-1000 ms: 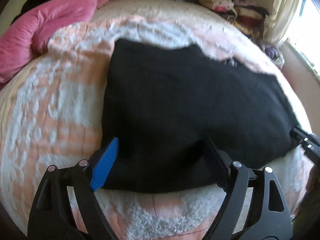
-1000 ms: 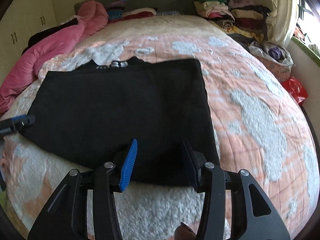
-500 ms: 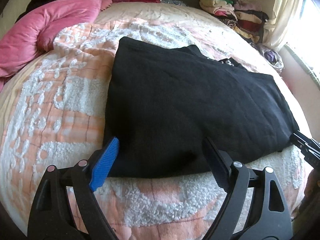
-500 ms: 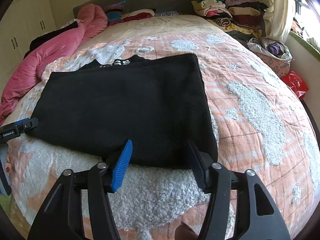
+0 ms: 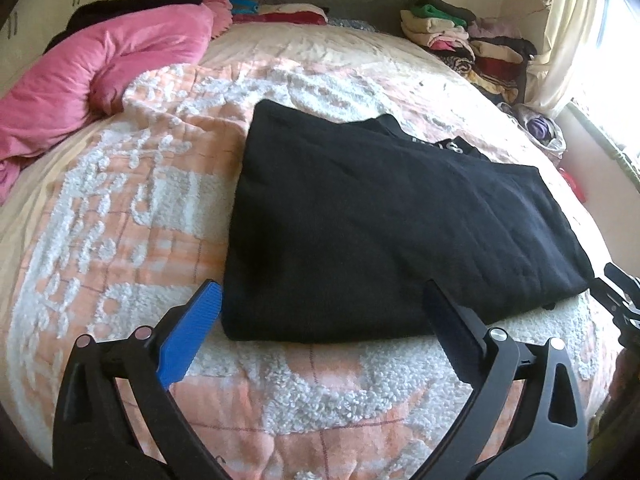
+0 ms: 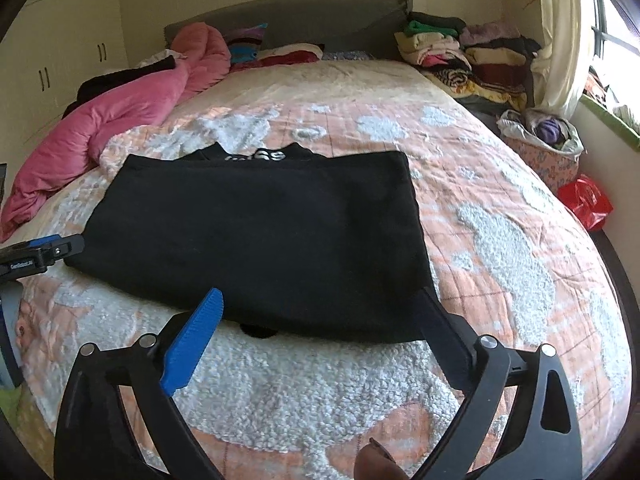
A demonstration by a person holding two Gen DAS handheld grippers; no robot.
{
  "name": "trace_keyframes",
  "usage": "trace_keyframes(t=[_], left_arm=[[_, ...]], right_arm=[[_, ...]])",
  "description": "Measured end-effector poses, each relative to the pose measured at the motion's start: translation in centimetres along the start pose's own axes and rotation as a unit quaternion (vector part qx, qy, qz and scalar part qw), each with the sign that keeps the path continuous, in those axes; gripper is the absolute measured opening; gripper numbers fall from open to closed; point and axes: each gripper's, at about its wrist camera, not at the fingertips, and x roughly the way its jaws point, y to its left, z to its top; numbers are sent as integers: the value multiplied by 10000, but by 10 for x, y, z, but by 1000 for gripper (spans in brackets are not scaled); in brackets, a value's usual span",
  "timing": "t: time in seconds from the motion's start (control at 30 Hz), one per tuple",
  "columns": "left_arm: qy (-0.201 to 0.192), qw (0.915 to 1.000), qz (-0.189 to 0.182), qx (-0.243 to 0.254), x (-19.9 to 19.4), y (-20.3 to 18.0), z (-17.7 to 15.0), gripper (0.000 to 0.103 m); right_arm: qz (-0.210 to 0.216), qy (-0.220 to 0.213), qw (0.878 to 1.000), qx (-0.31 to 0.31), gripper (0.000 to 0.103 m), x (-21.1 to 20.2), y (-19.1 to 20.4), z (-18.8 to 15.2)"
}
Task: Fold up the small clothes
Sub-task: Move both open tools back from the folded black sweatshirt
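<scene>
A black garment lies folded into a flat rectangle on the bedspread, a peach quilt with white fuzzy patches. White lettering peeks out along its far edge (too small to read).

The left gripper hangs over the near left corner of the garment, its jaws opening and already wide. The cloth edge sits in the gap between the fingers, but neither pad presses on it. The blue pad stands just off the left edge of the fabric.

The right gripper hangs over the near right corner, its jaws also opening and spread wide; the cloth edge lies between them, unpinched. In the right wrist view the left gripper's tip shows at the garment's left edge, just beside the fabric.

A pink duvet is bunched at the bed's far left. Stacks of folded clothes sit at the far right by the curtain.
</scene>
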Motion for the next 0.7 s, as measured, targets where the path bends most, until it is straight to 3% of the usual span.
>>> trace_keyframes(t=[0.3,0.7], left_arm=[[-189,9996,118,-188,-8,13,4,94],[-242,9977,306,-553,-10,44,11,94]], right_arm=[[159,-31,9994,-307,96,-3,26,2],[595,46,9935,-966,97,14,92,3]])
